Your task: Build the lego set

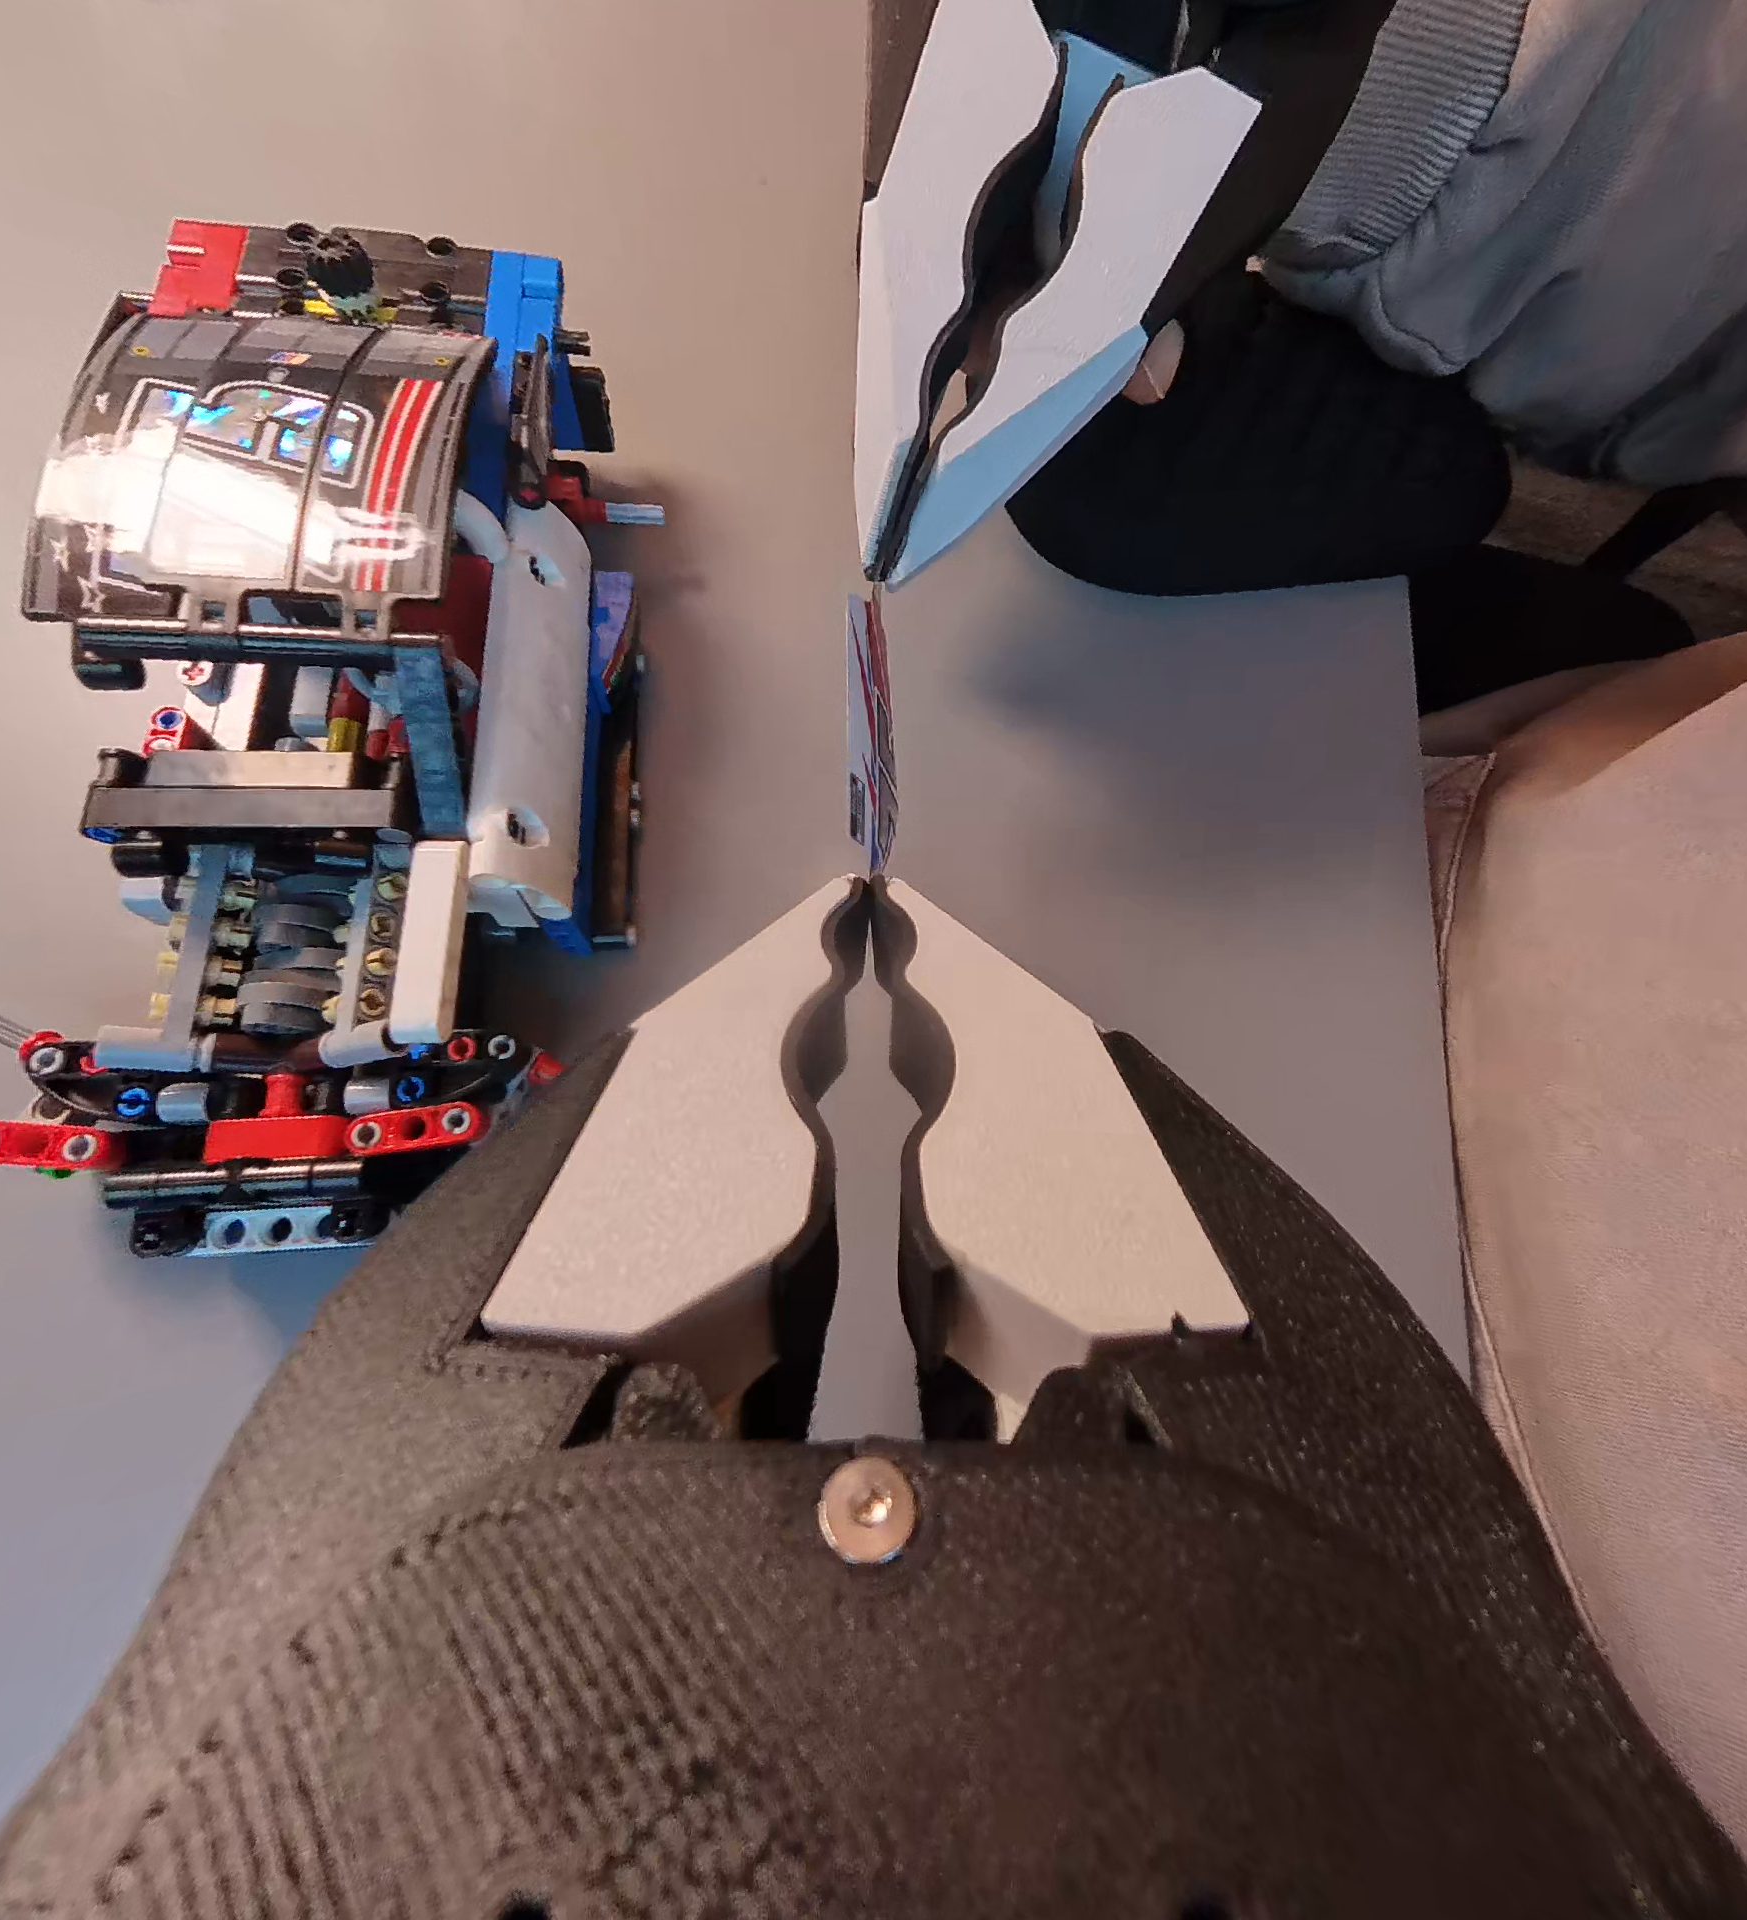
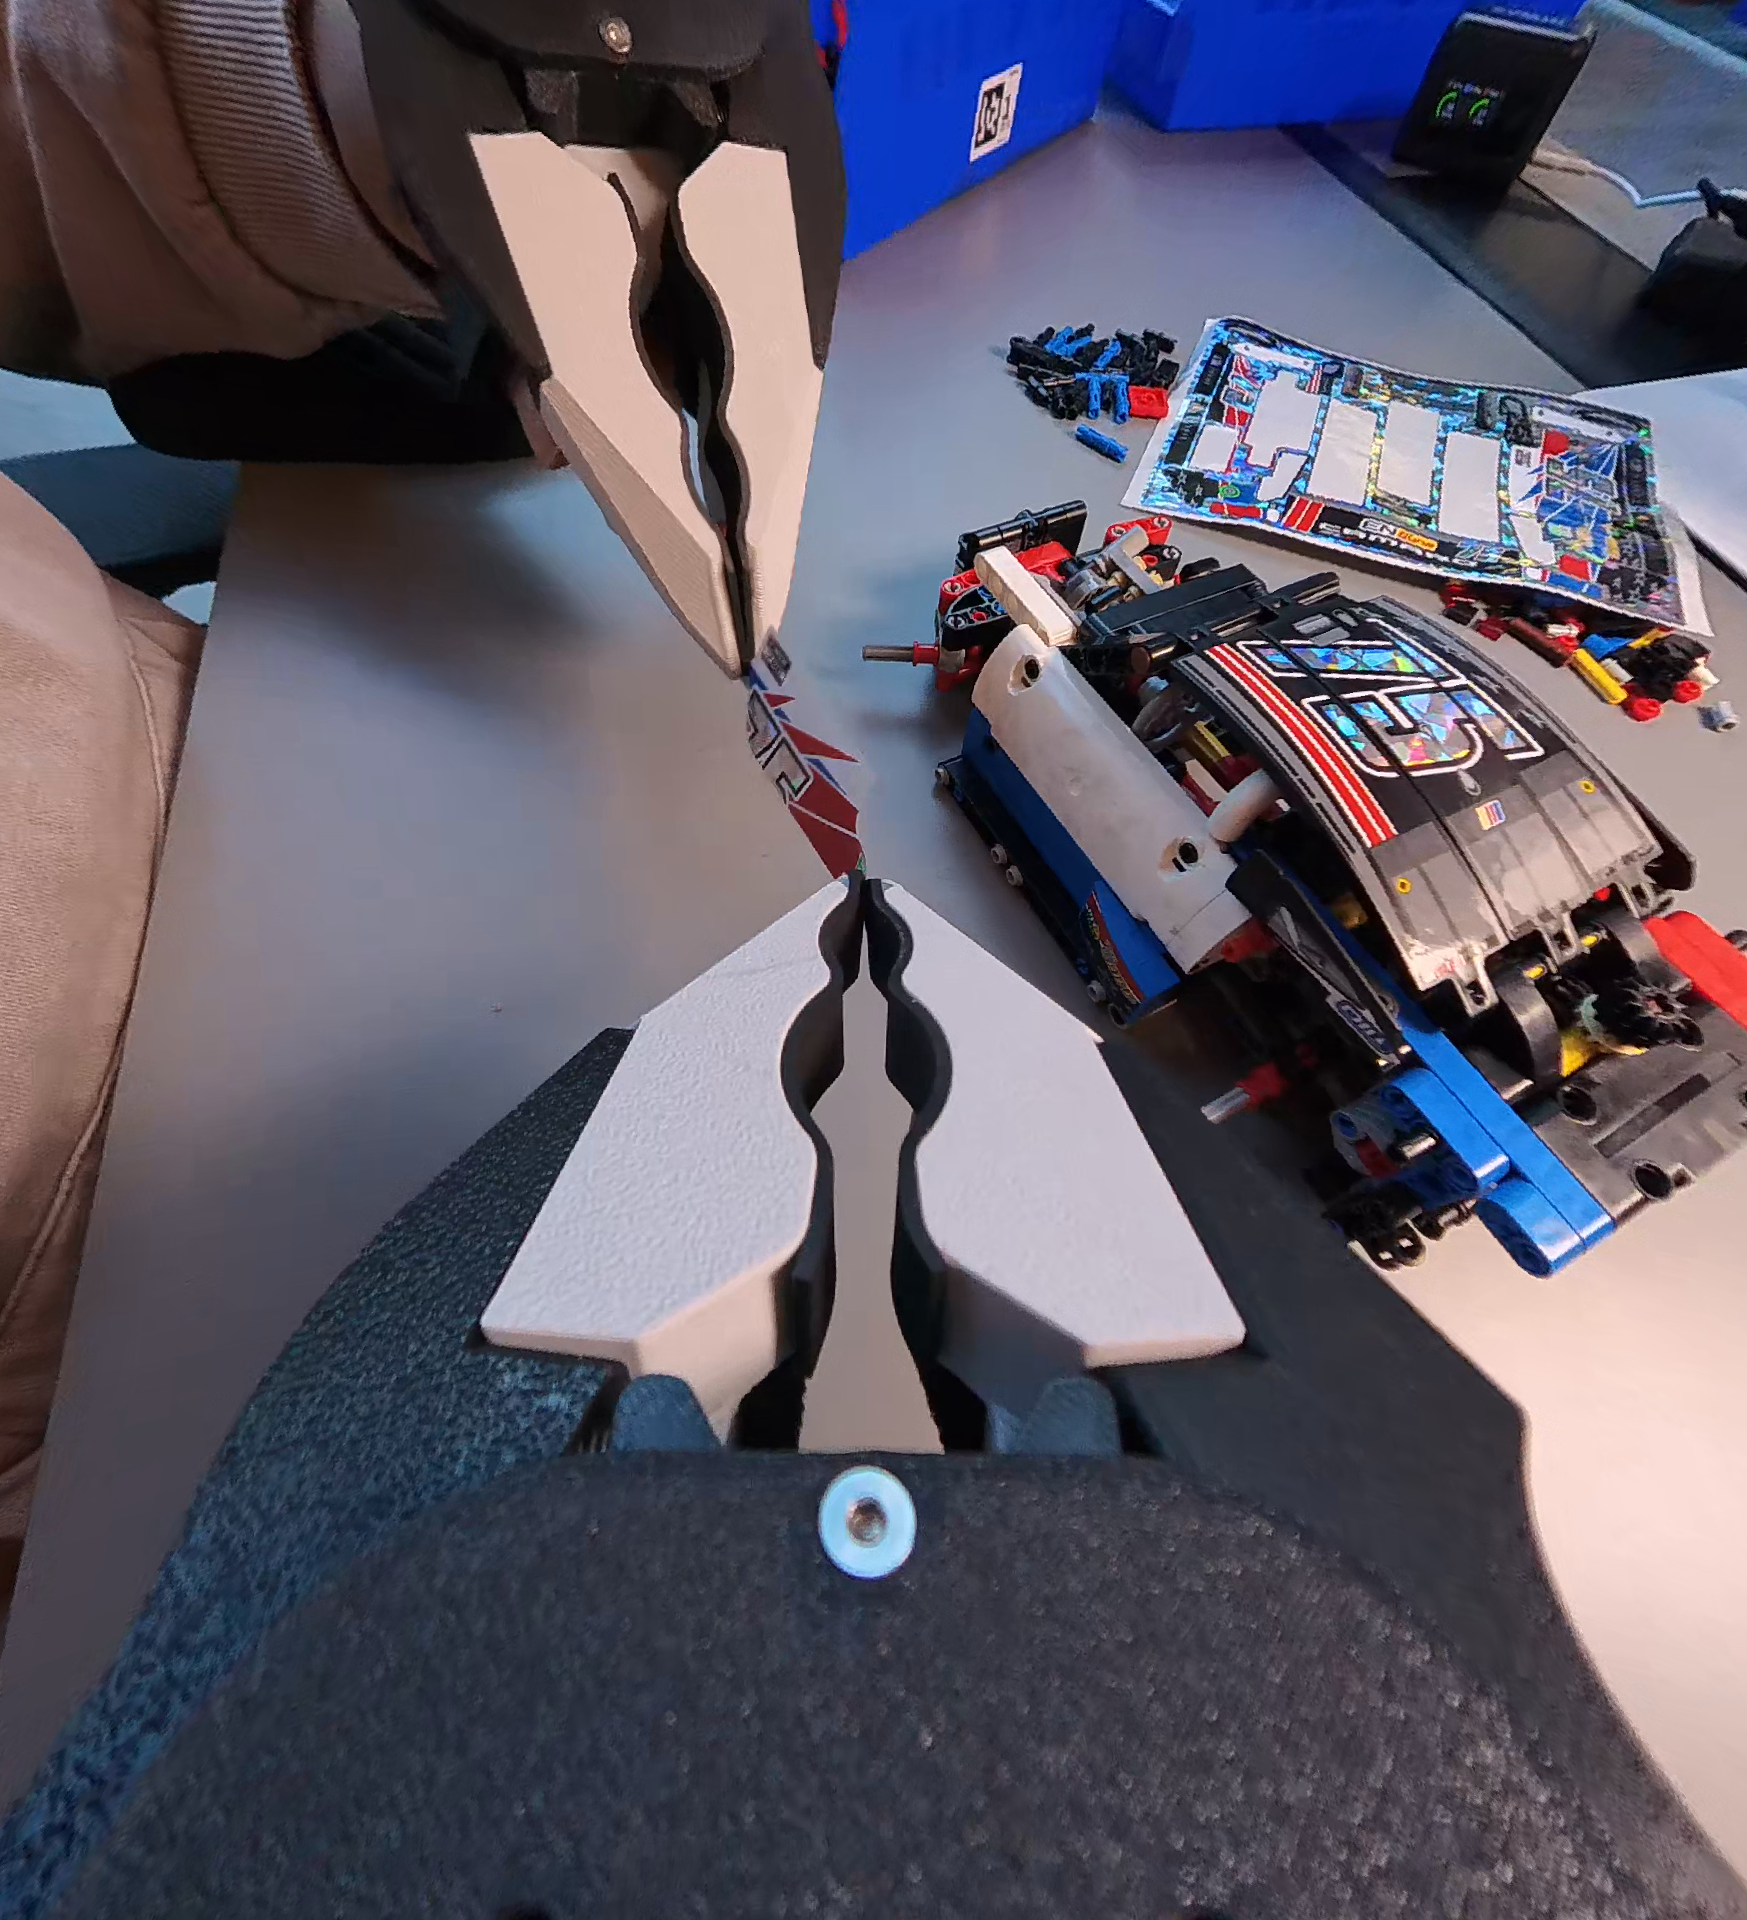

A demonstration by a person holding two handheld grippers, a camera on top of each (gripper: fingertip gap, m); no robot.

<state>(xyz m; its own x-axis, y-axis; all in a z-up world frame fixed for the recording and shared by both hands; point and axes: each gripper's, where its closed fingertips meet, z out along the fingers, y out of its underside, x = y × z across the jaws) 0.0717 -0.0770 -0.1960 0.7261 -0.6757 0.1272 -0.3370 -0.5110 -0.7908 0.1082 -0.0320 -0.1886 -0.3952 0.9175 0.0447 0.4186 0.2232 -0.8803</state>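
A sticker, printed in red, blue, white and black, is held stretched in the air between the 2 grippers, over the grey table and just to the open side of the lego car. One end is pinched by the right gripper, whose tips are closed on it; the other end is pinched by the left gripper, likewise closed on it. In the left wrist view the sticker is seen nearly edge-on, running from the left gripper's tips to those of the right gripper.

Trouble is judged most likely from the tension: if the grippers are drawn apart or twisted against each other, the sticker could be torn or creased, and if it is let slack it could fold and stick to itself. A crooked placement on the car could follow if one end is lowered before the other is aligned.

The car lies on the table on its side, beside the sticker, partly built: a black curved roof with holographic print and red stripes, white and blue side panels, exposed beams and gears at both ends. Beyond the car, a sticker sheet with several gaps is laid flat, with loose pieces near its far corner and more pieces at its near edge.
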